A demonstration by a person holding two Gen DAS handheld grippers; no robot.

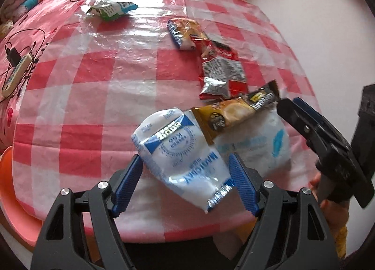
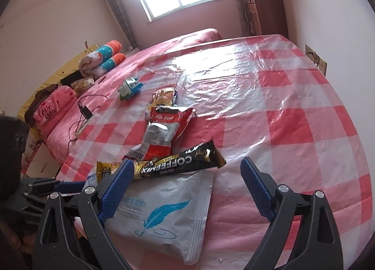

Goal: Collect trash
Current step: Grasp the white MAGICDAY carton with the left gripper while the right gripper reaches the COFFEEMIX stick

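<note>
Straddling a crumpled white and blue pouch [image 1: 182,153], the left gripper [image 1: 187,176] has its blue pads set on either side of the pouch; the pads look just clear of it, so the jaws read as released. The pouch lies near the front edge of a bed covered with a red and white checked plastic sheet [image 1: 93,82]. Overlapping the pouch's far corner is a black and gold coffee stick [image 2: 178,167], which also lies across a silver wipes sachet with a blue feather print [image 2: 164,213]. The right gripper [image 2: 187,190] hovers over that sachet with its jaws spread wide and nothing pressed between them. Farther back lie a red and silver wrapper [image 2: 164,129], a gold packet [image 2: 164,96] and a green and white wrapper [image 2: 129,87].
</note>
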